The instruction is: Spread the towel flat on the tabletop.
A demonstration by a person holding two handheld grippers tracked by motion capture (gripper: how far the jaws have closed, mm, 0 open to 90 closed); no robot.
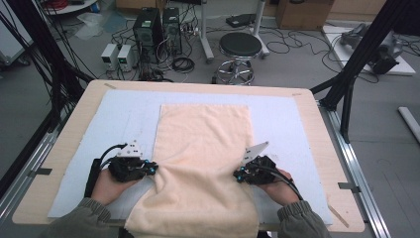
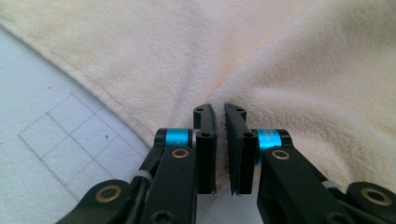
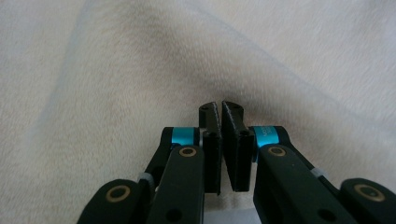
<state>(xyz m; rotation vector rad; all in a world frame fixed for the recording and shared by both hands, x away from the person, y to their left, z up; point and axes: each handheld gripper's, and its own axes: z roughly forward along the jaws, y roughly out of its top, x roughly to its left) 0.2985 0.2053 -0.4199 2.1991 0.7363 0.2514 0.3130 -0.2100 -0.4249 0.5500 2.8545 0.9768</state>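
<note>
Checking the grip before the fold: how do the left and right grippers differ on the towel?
The left gripper meets the towel at its left edge, mat beside it; the right gripper meets the right edge. The left jaws show a slim gap; the right jaws nearly touch. Both pinch towel at their tips.

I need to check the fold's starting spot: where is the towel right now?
In the high view the towel lies mid-table on the pale mat, its near end hanging over the table's front edge, between the left tongs and right tongs.
</note>
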